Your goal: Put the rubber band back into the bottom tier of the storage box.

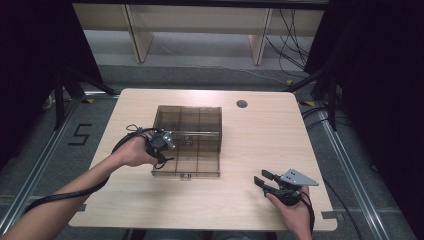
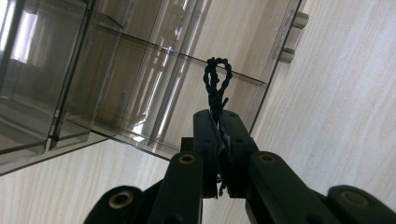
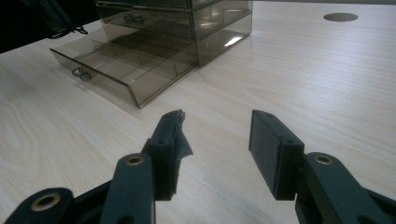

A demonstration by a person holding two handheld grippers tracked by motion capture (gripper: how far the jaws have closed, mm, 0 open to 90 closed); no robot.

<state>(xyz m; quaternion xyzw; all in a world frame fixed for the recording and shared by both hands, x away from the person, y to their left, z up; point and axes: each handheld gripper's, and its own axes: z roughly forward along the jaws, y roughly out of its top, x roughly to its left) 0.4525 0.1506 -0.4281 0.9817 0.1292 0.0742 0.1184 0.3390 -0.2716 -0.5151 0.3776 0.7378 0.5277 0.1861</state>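
A smoky see-through drawer box (image 1: pixel 187 120) stands mid-table with its bottom drawer (image 1: pixel 186 162) pulled out toward me. My left gripper (image 1: pixel 169 140) hovers over the drawer's left side. In the left gripper view it (image 2: pixel 219 116) is shut on a black twisted cord loop (image 2: pixel 216 81), which sticks out past the jaws above the drawer's divided compartments (image 2: pixel 140 93). My right gripper (image 1: pixel 263 178) rests low near the table's front right, open and holding nothing. In its own view the right gripper (image 3: pixel 219 140) faces the drawer box (image 3: pixel 187 23) and the open drawer (image 3: pixel 121 70).
The wooden table (image 1: pixel 260 135) has a round cable hole (image 1: pixel 242 104) at the back right, also in the right gripper view as the cable hole (image 3: pixel 340 17). A small knob (image 3: pixel 81 73) sits on the drawer front. Black stands and cables flank the table.
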